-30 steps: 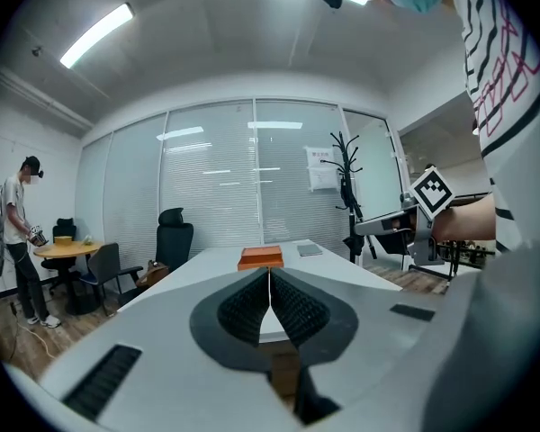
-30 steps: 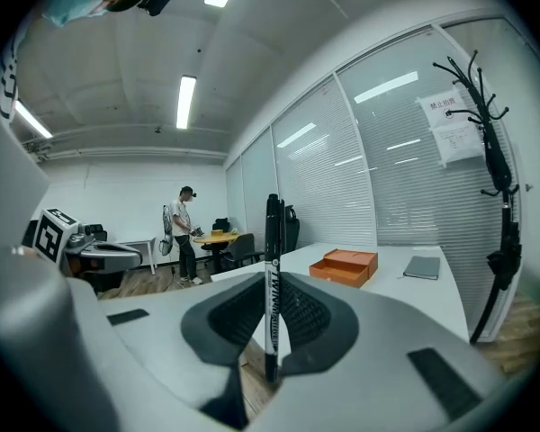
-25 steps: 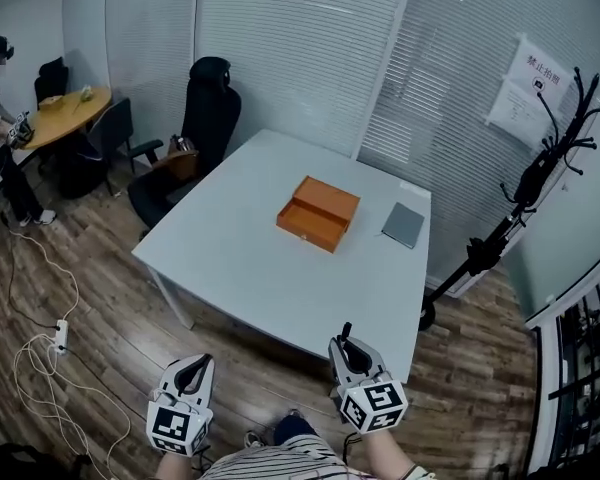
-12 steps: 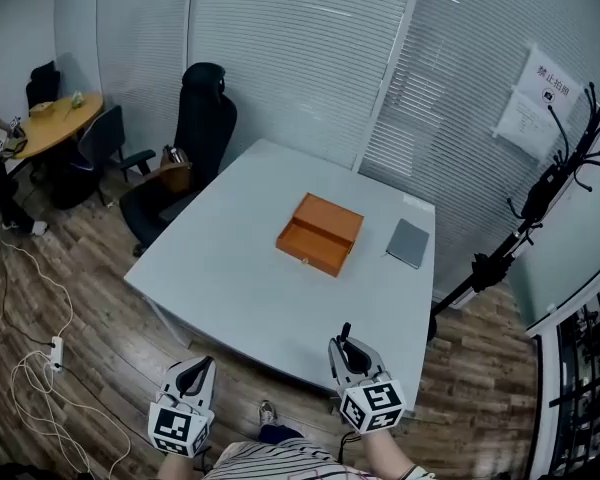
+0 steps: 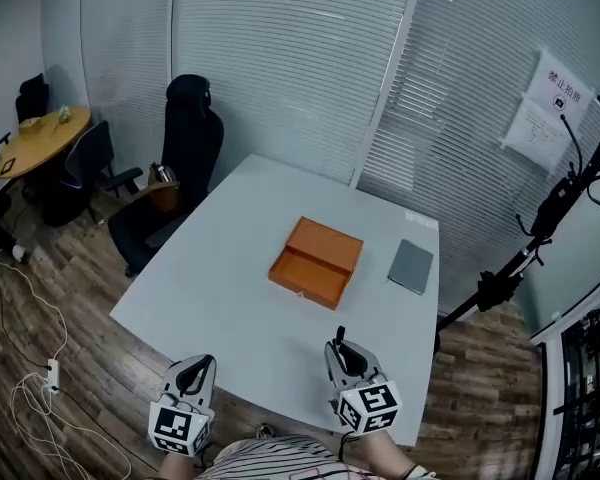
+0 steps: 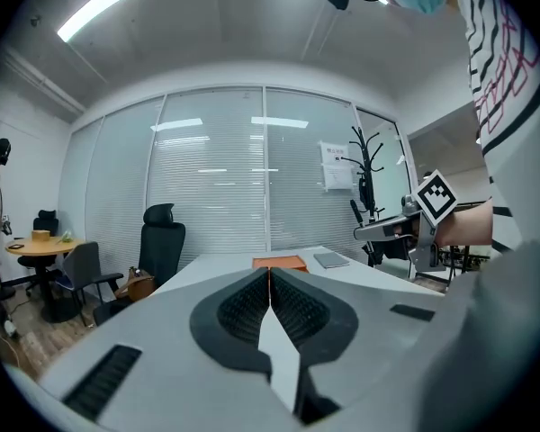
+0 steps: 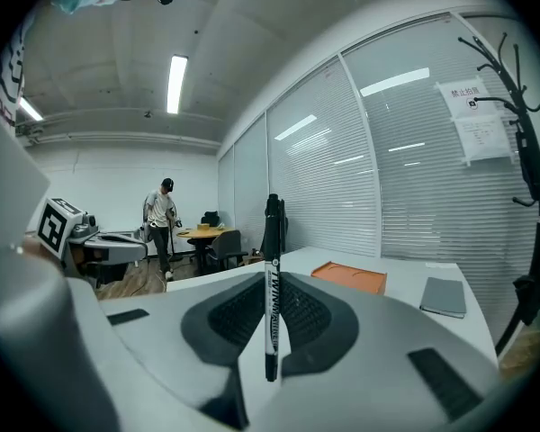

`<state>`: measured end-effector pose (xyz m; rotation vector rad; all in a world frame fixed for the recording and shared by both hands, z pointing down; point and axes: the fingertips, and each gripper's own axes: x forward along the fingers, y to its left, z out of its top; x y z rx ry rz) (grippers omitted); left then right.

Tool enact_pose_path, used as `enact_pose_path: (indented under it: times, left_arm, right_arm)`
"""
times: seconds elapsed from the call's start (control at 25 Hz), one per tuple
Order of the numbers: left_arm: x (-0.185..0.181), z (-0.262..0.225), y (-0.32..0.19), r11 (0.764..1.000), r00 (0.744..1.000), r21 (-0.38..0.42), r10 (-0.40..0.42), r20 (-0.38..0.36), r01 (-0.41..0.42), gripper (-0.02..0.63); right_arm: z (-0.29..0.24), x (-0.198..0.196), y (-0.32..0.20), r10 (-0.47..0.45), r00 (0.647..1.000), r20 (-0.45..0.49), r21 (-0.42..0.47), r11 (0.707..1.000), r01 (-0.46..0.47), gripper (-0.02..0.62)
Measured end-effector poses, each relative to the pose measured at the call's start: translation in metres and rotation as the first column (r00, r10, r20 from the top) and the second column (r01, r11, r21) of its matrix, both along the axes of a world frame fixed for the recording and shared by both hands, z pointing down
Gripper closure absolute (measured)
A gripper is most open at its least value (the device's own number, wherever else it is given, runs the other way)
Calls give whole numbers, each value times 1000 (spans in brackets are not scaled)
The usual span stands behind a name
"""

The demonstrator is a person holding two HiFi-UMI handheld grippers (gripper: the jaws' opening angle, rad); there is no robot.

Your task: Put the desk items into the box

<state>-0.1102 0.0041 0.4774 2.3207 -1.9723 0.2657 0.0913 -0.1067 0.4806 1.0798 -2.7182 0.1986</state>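
An open orange box lies in the middle of the white table, with a grey notebook just to its right. My right gripper hangs over the table's near edge, shut on a black marker pen that stands upright between its jaws. My left gripper is held at the same near edge, shut with nothing in it. In the left gripper view the box and the notebook lie far ahead on the tabletop.
A black office chair stands at the table's far left corner. A black coat stand rises on the right by the blinds. A round wooden table with chairs is at far left. A white cable trails on the wooden floor.
The view has moved closer to the table: both grippers now sit at its near edge, no longer over the floor. The person at far left has left the head view.
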Motion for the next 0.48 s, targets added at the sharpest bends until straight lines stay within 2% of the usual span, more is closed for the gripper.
enact_pose_path:
  times: [0.28, 0.48]
  left_arm:
    - [-10, 9, -48, 1000, 1000, -17, -4, 1, 4, 580]
    - [-19, 15, -74, 999, 999, -37, 31, -7, -31, 580]
  right_arm:
    - [10, -7, -50, -8, 1000, -26, -2, 1000, 8, 537]
    - [20, -13, -74, 22, 999, -45, -20, 1000, -23, 537]
